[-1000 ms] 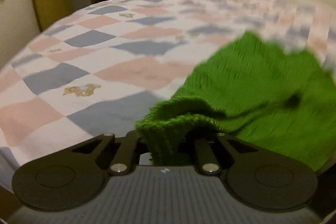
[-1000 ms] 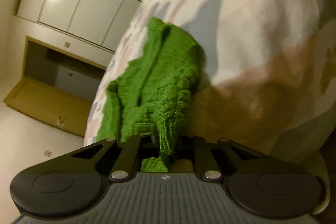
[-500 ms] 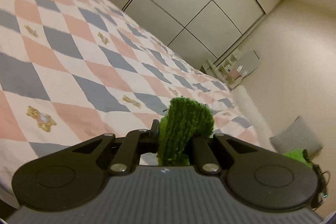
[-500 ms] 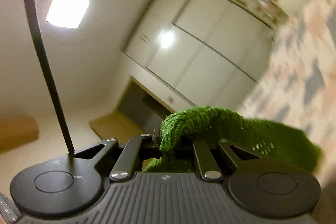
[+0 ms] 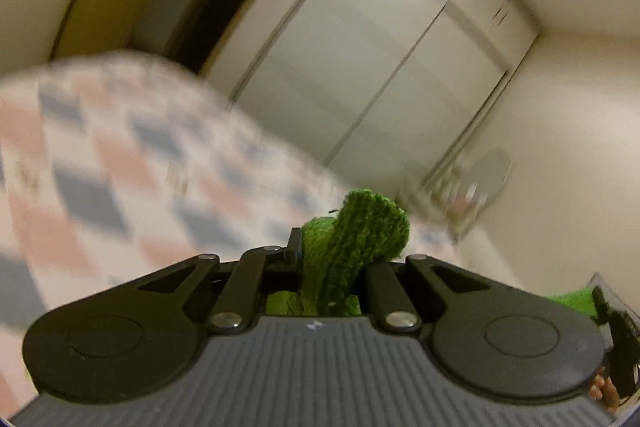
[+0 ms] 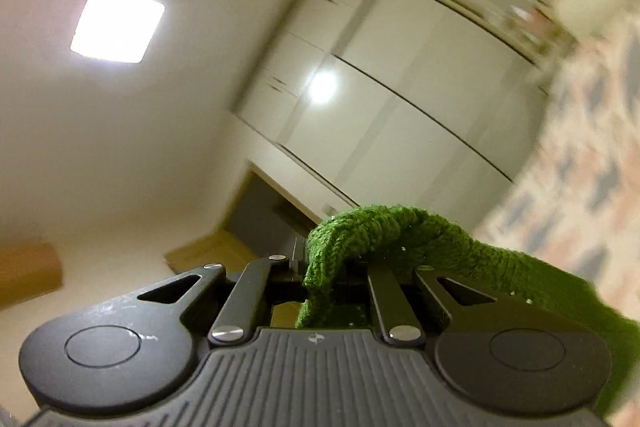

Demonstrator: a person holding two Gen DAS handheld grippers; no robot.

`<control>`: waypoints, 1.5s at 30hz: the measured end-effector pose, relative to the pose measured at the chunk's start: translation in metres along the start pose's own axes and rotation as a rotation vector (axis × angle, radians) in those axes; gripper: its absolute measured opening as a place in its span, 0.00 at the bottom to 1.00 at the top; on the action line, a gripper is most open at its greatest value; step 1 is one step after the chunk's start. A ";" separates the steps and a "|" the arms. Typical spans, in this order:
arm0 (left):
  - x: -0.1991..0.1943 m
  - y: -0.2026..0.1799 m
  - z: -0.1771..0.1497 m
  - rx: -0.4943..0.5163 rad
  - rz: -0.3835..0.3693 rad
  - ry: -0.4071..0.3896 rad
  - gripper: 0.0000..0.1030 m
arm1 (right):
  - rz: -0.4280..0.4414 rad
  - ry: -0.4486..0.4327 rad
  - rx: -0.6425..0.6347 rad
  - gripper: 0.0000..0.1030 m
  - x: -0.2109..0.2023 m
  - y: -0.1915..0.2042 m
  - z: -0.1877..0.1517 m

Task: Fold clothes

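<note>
Left wrist view: bed point(image 5: 100, 163) with pink, grey and white checked cover, blurred; white wardrobe doors point(image 5: 380, 67) behind, ceiling light point(image 6: 116, 25) overhead in the right wrist view. Left hand-held gripper point(image 5: 332, 263) is clenched on a bunched fold of green knitted garment point(image 5: 356, 243). Right hand-held gripper point(image 6: 336, 267) grasps the same garment point(image 6: 400, 235), which drapes rightward over its linkage, clear of the bed.
</note>
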State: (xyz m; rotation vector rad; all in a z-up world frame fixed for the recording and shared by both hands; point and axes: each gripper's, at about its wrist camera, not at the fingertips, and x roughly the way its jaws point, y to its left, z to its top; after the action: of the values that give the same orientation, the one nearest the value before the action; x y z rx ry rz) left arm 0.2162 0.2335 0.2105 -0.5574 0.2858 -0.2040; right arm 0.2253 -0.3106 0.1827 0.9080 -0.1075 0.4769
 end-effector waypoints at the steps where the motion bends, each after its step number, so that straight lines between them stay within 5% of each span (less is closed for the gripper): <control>1: -0.010 -0.003 -0.001 0.017 -0.008 -0.035 0.06 | 0.012 0.003 -0.003 0.09 -0.002 0.000 0.005; 4: -0.029 0.008 -0.033 0.030 0.004 0.005 0.10 | -0.015 0.053 0.039 0.09 -0.017 -0.021 0.003; 7: -0.024 0.045 -0.099 0.026 0.123 0.174 0.25 | -0.126 0.170 0.106 0.10 -0.045 -0.065 -0.019; 9: -0.017 0.086 -0.152 0.001 0.259 0.307 0.29 | -0.256 0.267 0.122 0.21 -0.071 -0.096 -0.046; 12: -0.016 0.162 -0.221 -0.196 0.428 0.491 0.23 | -0.524 0.407 0.180 0.30 -0.118 -0.151 -0.095; 14: -0.030 0.190 -0.245 -0.315 0.438 0.486 0.16 | -0.628 0.436 0.275 0.30 -0.153 -0.183 -0.121; 16: -0.040 0.189 -0.248 -0.321 0.413 0.454 0.18 | -0.681 0.454 0.324 0.30 -0.180 -0.198 -0.139; 21: -0.031 0.159 -0.240 -0.203 0.351 0.413 0.47 | -0.630 0.502 0.328 0.35 -0.180 -0.204 -0.161; 25: -0.013 0.159 -0.245 -0.270 0.362 0.412 0.57 | -0.587 0.534 0.324 0.47 -0.174 -0.188 -0.184; 26: -0.011 0.161 -0.246 -0.291 0.359 0.406 0.54 | -0.583 0.539 0.326 0.48 -0.171 -0.185 -0.190; 30: 0.006 0.167 -0.244 -0.350 0.308 0.406 0.07 | -0.631 0.461 0.330 0.50 -0.157 -0.198 -0.187; 34: 0.020 0.160 -0.238 -0.277 0.321 0.407 0.06 | -0.694 0.361 0.339 0.48 -0.146 -0.222 -0.174; 36: 0.020 0.157 -0.235 -0.246 0.323 0.408 0.05 | -0.704 0.357 0.340 0.09 -0.138 -0.233 -0.170; 42: -0.011 0.156 -0.211 -0.216 0.267 0.321 0.05 | -0.587 0.277 0.213 0.07 -0.162 -0.176 -0.141; 45: -0.005 0.171 -0.229 -0.196 0.325 0.420 0.06 | -0.637 0.285 0.208 0.07 -0.186 -0.161 -0.138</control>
State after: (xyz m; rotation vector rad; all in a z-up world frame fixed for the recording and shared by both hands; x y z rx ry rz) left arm 0.1577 0.2646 -0.0674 -0.6511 0.8037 0.0260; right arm 0.1155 -0.3525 -0.0739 1.0091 0.4889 0.0167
